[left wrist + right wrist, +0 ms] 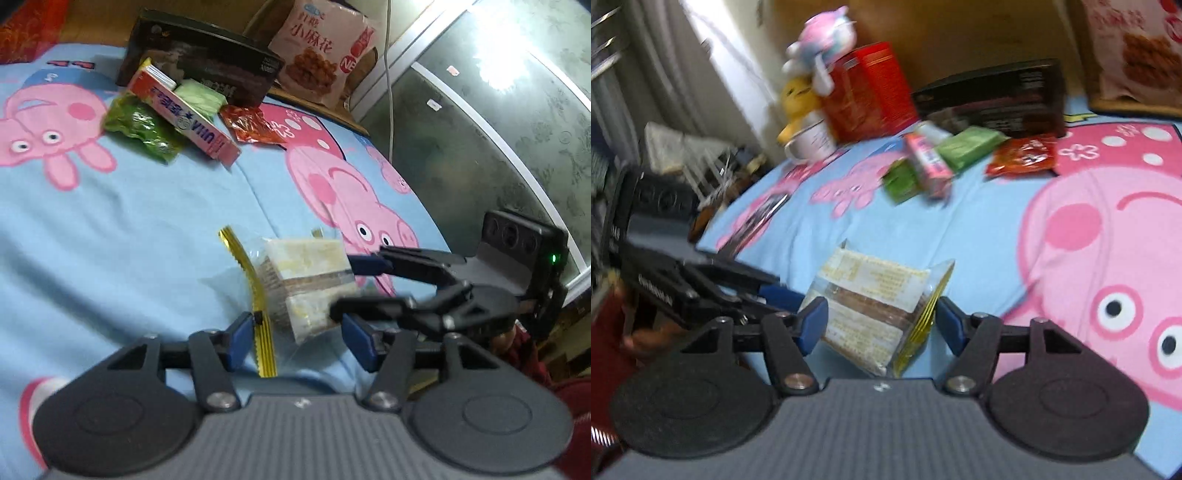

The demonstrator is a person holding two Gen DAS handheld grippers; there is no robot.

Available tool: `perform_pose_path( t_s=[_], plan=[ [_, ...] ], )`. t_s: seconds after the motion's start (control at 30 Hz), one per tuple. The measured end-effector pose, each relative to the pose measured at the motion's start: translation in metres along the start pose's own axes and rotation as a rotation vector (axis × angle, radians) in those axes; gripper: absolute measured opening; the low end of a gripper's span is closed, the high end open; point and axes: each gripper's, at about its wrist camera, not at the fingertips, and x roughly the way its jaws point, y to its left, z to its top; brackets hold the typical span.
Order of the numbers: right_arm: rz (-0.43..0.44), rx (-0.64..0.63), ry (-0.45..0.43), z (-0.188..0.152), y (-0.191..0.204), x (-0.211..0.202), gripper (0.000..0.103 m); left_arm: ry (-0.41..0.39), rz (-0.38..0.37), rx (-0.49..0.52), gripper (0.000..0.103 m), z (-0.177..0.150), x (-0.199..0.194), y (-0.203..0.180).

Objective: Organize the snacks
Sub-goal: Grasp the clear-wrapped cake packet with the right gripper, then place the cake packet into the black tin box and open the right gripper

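A clear packet with a gold crimped edge holding a layered cake slice point(303, 280) lies on the blue Peppa Pig sheet point(129, 229). It also shows in the right wrist view point(871, 306). My left gripper point(299, 338) is open, its blue fingers on either side of the packet's near end. My right gripper point(879, 325) is open around the same packet from the other side; in the left wrist view it reaches in from the right point(354, 291). A snack pile sits far off: pink box point(184, 114), green packets point(140, 129), red packet point(251, 123), black box point(199, 66).
A large pink snack bag point(321, 55) leans against the headboard. A red tin point(871, 88), plush toys point(812, 48) and a white mug point(812, 144) stand at the bed's far corner. A glass panel point(480, 122) borders the bed on one side.
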Motion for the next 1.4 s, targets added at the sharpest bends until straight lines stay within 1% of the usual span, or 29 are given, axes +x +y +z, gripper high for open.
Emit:
perform_pose_path(
  t_s=[0.07, 0.13, 0.17, 0.23, 0.4, 0.47, 0.6, 0.63, 0.7, 0.73, 0.8, 0.87, 0.93, 1.07, 1.17, 1.23, 1.3, 1.4],
  plan=[
    [-0.012, -0.05, 0.011, -0.007, 0.006, -0.002, 0.083, -0.04, 0.019, -0.006, 0.062, -0.002, -0.012, 0.003],
    [-0.017, -0.105, 0.017, -0.016, 0.014, -0.005, 0.086, -0.064, 0.013, -0.03, 0.067, -0.001, -0.019, 0.007],
    [-0.025, -0.128, 0.018, -0.02, 0.017, -0.007, 0.086, -0.071, 0.004, -0.042, 0.07, 0.0, -0.02, 0.008],
    [-0.062, -0.17, 0.019, -0.023, 0.023, -0.006, 0.086, -0.069, -0.009, -0.052, 0.071, 0.002, -0.017, 0.008],
    [-0.121, -0.215, 0.008, -0.029, 0.028, -0.001, 0.086, -0.022, -0.021, -0.056, 0.073, 0.003, 0.005, 0.005],
    [-0.148, -0.252, 0.003, -0.033, 0.032, 0.002, 0.086, -0.029, -0.035, -0.053, 0.078, 0.003, 0.006, 0.004],
    [-0.181, -0.314, -0.001, -0.036, 0.039, 0.009, 0.086, -0.033, -0.05, -0.055, 0.079, 0.002, 0.009, 0.004],
    [-0.18, -0.316, -0.003, -0.036, 0.038, 0.009, 0.086, -0.031, -0.056, -0.054, 0.079, 0.002, 0.009, 0.004],
    [-0.182, -0.317, -0.01, -0.033, 0.038, 0.012, 0.081, -0.023, -0.069, -0.052, 0.068, 0.002, 0.011, 0.005],
    [-0.187, -0.316, -0.016, -0.032, 0.037, 0.013, 0.072, -0.02, -0.07, -0.052, 0.066, 0.002, 0.012, 0.005],
    [-0.18, -0.317, -0.02, -0.031, 0.037, 0.013, 0.067, -0.024, -0.069, -0.053, 0.058, 0.004, 0.012, 0.007],
    [-0.173, -0.312, -0.022, -0.03, 0.038, 0.014, 0.063, -0.037, -0.086, -0.061, 0.057, 0.007, 0.009, 0.01],
    [-0.162, -0.297, -0.021, -0.026, 0.04, 0.015, 0.063, -0.06, -0.099, -0.06, 0.057, 0.013, 0.004, 0.011],
    [-0.155, -0.28, -0.067, -0.004, 0.038, 0.017, 0.062, -0.137, -0.1, -0.008, 0.057, 0.039, -0.012, 0.011],
    [-0.149, -0.266, -0.111, 0.028, 0.031, 0.022, 0.062, -0.194, -0.073, 0.032, 0.057, 0.071, -0.02, 0.012],
    [-0.159, -0.278, -0.145, 0.055, 0.025, 0.029, 0.063, -0.239, -0.039, 0.076, 0.057, 0.101, -0.023, 0.012],
    [-0.178, -0.288, -0.181, 0.084, 0.018, 0.039, 0.063, -0.275, -0.002, 0.1, 0.057, 0.133, -0.024, 0.016],
    [-0.2, -0.264, -0.22, 0.132, 0.001, 0.057, 0.063, -0.309, 0.056, 0.096, 0.057, 0.182, -0.018, 0.025]
  ],
)
